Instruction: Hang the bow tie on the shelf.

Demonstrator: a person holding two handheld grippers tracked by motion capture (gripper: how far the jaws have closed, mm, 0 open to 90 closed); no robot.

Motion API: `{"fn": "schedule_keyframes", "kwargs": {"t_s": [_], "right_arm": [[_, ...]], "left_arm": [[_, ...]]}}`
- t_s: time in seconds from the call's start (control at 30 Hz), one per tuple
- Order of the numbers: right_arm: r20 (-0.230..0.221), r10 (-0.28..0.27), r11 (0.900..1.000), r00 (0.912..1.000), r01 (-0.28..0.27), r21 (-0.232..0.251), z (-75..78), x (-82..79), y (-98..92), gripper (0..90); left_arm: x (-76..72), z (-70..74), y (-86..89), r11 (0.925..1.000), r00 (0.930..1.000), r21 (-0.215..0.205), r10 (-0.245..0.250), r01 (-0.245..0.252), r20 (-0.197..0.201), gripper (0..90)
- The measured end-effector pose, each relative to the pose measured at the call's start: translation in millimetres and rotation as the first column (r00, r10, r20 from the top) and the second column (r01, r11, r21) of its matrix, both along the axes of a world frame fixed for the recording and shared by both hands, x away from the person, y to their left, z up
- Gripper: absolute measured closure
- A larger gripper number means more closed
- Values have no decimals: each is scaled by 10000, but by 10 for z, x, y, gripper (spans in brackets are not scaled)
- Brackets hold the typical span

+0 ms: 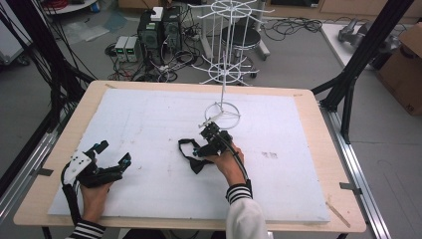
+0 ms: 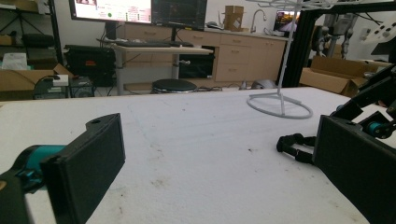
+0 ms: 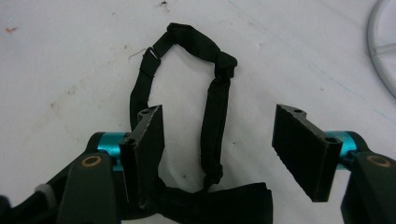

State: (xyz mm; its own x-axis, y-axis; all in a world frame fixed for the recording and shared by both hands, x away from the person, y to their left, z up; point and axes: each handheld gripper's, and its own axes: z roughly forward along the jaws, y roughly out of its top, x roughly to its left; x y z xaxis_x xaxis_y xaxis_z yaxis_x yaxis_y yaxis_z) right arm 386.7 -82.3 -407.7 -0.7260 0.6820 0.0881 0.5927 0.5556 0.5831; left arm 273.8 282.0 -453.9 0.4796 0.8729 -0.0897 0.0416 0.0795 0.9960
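Observation:
A black fabric strap with a folded bow end lies in a loop on the white foam board, near the middle. My right gripper is low over it, jaws open. In the right gripper view the right strand of the strap runs between the two pads with a gap on both sides. The left strand passes behind the left pad, and the bow end lies under the gripper body. My left gripper rests at the board's left, open with nothing in it. From there the strap shows at the right.
A white wire display stand rises from a ring base just beyond the right gripper, its ring at the right gripper view's upper right. The wooden table edge frames the board. Computers, cables and a stool sit on the floor behind.

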Motion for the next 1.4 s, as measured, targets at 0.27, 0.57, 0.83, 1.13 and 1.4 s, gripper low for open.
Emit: {"fn": "schedule_keyframes", "kwargs": {"t_s": [0.27,0.57,0.83,1.13,1.4], "right_arm": [[-558,11,9998,9984,-23,-217,-90,52,41,435],[-822,-225,9996,9964,209,-210,-116,83,21,540],[-995,-168,9995,9949,140,-290,-137,92,35,609],[-963,-327,9983,9948,279,-508,-132,85,40,694],[-910,-318,9976,9953,261,-638,-131,54,76,819]], "left_arm": [[1,1,0,10000,10000,0,-7,7,-36,29],[2,0,3,10000,10000,-44,-15,15,-14,29],[1,0,2,10000,10000,11,-10,10,-21,29],[-2,-2,4,10000,10000,-73,-26,26,14,29],[-3,-2,7,10000,10000,-50,-23,23,27,28]]}}
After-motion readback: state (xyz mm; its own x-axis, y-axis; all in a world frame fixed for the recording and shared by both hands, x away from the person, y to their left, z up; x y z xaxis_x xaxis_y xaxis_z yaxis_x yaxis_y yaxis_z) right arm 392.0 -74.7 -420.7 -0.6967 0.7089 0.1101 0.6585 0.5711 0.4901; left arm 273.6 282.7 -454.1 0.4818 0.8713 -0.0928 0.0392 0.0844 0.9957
